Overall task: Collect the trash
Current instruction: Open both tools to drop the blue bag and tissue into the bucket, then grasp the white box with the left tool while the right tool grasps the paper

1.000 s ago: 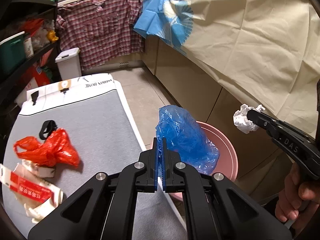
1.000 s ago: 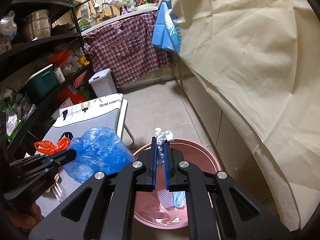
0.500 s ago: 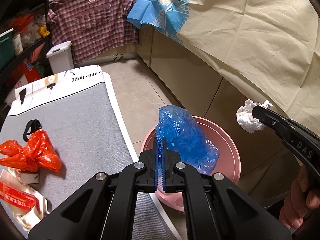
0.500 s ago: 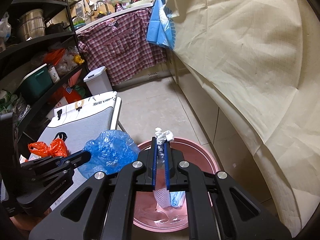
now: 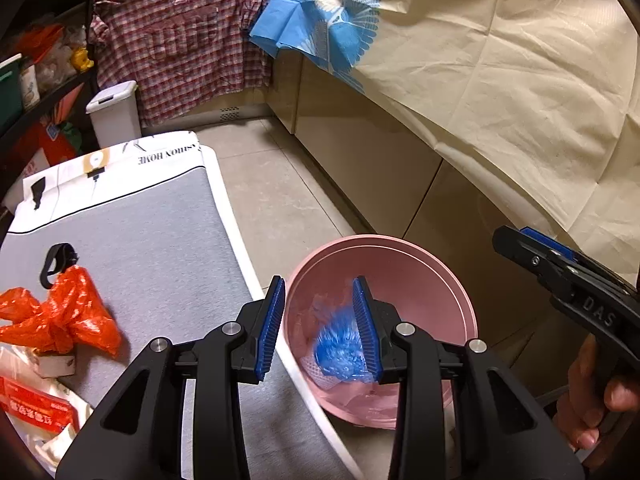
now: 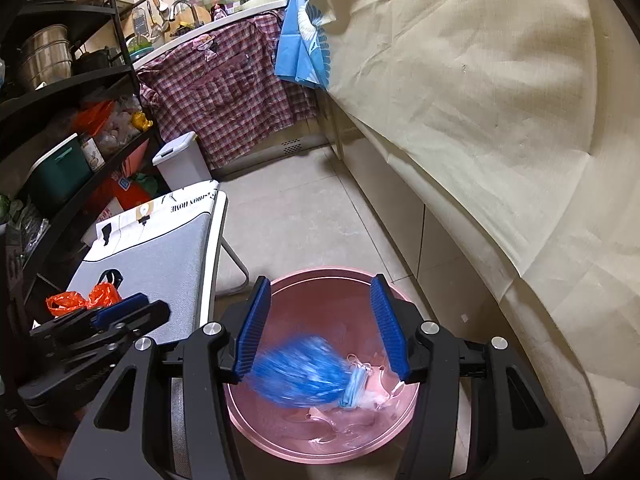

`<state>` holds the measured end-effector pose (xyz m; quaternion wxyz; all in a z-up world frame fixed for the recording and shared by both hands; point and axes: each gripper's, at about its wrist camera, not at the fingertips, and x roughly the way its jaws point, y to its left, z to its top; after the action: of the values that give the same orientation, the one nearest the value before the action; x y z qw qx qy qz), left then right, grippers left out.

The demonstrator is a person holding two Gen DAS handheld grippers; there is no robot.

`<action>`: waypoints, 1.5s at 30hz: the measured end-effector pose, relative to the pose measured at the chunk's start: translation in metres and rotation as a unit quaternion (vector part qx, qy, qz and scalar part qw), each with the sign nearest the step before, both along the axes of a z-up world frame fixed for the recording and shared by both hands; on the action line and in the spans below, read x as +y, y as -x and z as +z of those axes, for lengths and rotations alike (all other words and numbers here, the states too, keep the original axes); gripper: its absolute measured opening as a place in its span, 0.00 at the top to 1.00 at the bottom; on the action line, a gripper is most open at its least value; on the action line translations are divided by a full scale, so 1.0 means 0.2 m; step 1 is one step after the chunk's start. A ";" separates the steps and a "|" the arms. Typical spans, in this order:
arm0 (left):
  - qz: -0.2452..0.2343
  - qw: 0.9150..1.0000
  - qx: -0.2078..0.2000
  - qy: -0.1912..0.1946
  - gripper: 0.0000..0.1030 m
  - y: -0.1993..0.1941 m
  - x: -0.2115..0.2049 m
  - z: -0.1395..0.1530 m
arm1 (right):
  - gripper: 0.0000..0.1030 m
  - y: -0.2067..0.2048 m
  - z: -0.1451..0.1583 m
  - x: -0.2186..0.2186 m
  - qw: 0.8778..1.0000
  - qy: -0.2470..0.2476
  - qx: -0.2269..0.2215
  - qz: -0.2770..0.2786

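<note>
Over the pink basin [image 5: 466,312] both my claws, left claw [image 5: 318,330] and right claw [image 6: 324,330], have just been opening, empty now, blue bag [image 6: 298,376] dropping inside, so next I'd fetch the orange bag [image 5: 60,320] on the table [image 5: 140,240] beside the basin.

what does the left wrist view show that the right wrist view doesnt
Only the left wrist view: the red-and-white packaging on the grey board, and the hand holding the right claw.

Only the right wrist view: the black shelves with steel pots, and the tiled wall.

Both: the pink bin, the blurred blue bag dropping into it, the orange bag, and open claws.
</note>
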<state>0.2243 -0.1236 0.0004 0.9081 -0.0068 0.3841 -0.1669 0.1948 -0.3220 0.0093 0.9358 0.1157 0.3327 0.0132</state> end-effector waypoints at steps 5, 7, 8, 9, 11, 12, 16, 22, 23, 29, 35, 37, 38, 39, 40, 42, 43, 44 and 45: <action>0.004 1.000 -0.012 -0.003 0.66 0.05 0.07 0.06 | 0.49 0.01 0.00 0.02 1.000 0.001 -0.006 0.006; 0.008 1.000 -0.017 -0.004 0.66 0.09 0.11 0.09 | 0.49 0.02 0.02 0.04 1.000 0.003 -0.012 0.012; 0.009 1.000 -0.021 -0.005 0.66 0.10 0.14 0.11 | 0.49 0.02 0.02 0.05 1.000 0.005 -0.016 0.016; 0.011 1.000 -0.024 -0.006 0.66 0.11 0.16 0.12 | 0.49 0.03 0.03 0.06 1.000 0.007 -0.020 0.020; 0.016 0.999 -0.031 -0.007 0.67 0.14 0.21 0.16 | 0.49 0.04 0.04 0.09 0.999 0.011 -0.026 0.028; 0.019 0.999 -0.035 -0.008 0.67 0.16 0.25 0.19 | 0.49 0.05 0.05 0.11 0.999 0.014 -0.030 0.034; 0.030 0.998 -0.050 -0.017 0.67 0.23 0.39 0.27 | 0.49 0.10 0.08 0.18 0.997 0.023 -0.042 0.053; 0.059 0.996 -0.064 -0.028 0.67 0.32 0.72 0.40 | 0.53 0.16 0.10 0.28 0.994 0.029 -0.052 0.090; 0.068 0.995 -0.065 -0.026 0.67 0.34 0.79 0.42 | 0.53 0.16 0.10 0.30 0.994 0.027 -0.053 0.096; 0.114 0.991 -0.065 -0.028 0.67 0.39 1.16 0.45 | 0.67 0.19 0.11 0.41 0.990 0.015 -0.056 0.132; 0.145 0.989 -0.035 0.015 0.67 0.40 1.40 0.32 | 0.71 0.23 0.10 0.60 0.982 0.006 -0.058 0.180; 0.145 0.989 -0.018 0.036 0.67 0.39 1.45 0.26 | 0.72 0.25 0.09 0.68 0.978 0.004 -0.057 0.200; 0.145 0.989 -0.011 0.039 0.67 0.37 1.46 0.23 | 0.72 0.25 0.08 0.72 0.976 0.004 -0.057 0.210; 0.144 0.989 -0.006 0.041 0.67 0.37 1.46 0.21 | 0.72 0.25 0.07 0.76 0.974 0.001 -0.055 0.222; 0.142 0.989 0.000 0.043 0.67 0.35 1.47 0.19 | 0.72 0.25 0.07 0.79 0.972 -0.005 -0.052 0.230; 0.140 0.989 0.004 0.048 0.67 0.34 1.48 0.17 | 0.72 0.24 0.05 0.87 0.968 -0.018 -0.046 0.246; 0.139 0.989 0.007 0.052 0.67 0.34 1.48 0.15 | 0.72 0.24 0.04 0.90 0.966 -0.021 -0.043 0.253; 0.137 0.989 0.009 0.054 0.67 0.34 1.48 0.14 | 0.72 0.24 0.03 0.93 0.965 -0.022 -0.042 0.258; 0.135 0.989 0.010 0.056 0.67 0.33 1.49 0.13 | 0.72 0.24 0.02 0.97 0.963 -0.022 -0.040 0.265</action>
<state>0.1577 0.1749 0.0272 0.9165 -0.1112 0.3790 -0.0636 0.1461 -0.1284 0.0129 0.9084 0.0436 0.3136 0.2731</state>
